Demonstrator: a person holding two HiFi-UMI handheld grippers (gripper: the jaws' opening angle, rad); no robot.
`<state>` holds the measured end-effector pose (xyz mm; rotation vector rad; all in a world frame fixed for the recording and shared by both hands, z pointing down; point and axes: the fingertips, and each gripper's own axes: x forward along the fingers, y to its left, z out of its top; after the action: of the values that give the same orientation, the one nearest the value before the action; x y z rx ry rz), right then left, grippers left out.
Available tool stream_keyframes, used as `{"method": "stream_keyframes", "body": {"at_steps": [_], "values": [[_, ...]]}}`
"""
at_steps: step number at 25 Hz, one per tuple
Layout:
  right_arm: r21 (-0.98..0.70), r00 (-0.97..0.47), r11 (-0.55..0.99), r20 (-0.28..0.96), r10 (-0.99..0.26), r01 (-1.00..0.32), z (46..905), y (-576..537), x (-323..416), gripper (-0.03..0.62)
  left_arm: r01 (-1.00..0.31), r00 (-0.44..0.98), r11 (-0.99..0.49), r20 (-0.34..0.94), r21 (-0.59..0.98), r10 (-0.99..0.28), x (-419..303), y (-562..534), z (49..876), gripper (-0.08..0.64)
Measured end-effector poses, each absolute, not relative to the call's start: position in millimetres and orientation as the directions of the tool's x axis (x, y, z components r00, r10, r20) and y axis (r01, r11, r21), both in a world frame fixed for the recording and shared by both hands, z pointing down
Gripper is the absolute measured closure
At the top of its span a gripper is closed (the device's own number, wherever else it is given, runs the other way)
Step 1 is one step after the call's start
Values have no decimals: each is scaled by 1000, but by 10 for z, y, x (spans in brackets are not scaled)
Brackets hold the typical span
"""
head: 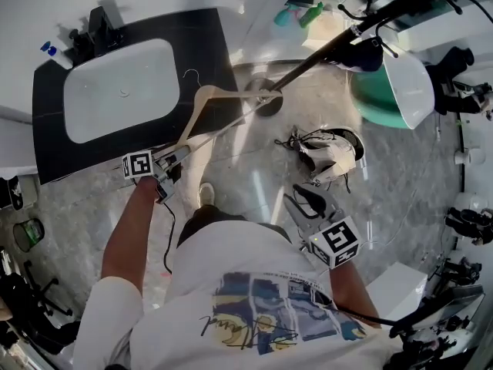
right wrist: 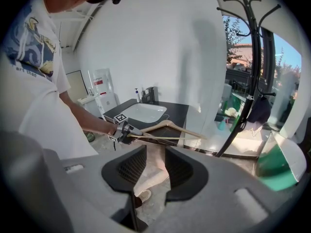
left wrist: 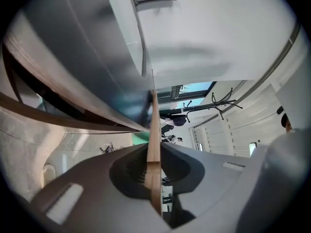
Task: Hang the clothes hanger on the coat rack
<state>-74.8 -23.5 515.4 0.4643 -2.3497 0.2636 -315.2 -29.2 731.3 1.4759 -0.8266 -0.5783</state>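
Left gripper view: our left tongs (left wrist: pixel 154 150) clamp the wooden hanger (left wrist: pixel 153 123) | right gripper view: our right tongs (right wrist: pixel 155 165) stand released, empty

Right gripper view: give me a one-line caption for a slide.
Seen past the open, empty right gripper, the left gripper grips a wooden hanger, not yet on the coat rack.

In the left gripper view the hanger (left wrist: pixel 152 125) shows only edge-on, a thin wooden strip. Its hook and shoulders cannot be made out, and its near end is hidden low inside the left gripper (left wrist: pixel 153 152). The coat rack (left wrist: pixel 216 102) is too small there for detail — in the head view its top runs off the upper right corner
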Motion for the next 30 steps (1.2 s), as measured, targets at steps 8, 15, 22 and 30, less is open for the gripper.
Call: {"method": "stream_keyframes", "body": {"at_steps": [8,15,22,30], "values": [[-60,-693,910,670,-268,-410,5124,-126,-763,472,-274,624,-82,113,958,-773,-3069,-389,6853,526],[-62,-689,891,658,-303,-450,5177,-69,-660,472,-432,649,-220,132,875,-750,-2984,-520,6432,529],[-56,-683,855,629,-371,-516,5130,-101,-445,472,-433,770,-420,85,798,-632,-2546,-641,5649,529],[-61,-661,787,586,-469,-613,5161,-289,19,472,-360,884,-627,37,690,-467,-1778,-1081,4497,529]]}}
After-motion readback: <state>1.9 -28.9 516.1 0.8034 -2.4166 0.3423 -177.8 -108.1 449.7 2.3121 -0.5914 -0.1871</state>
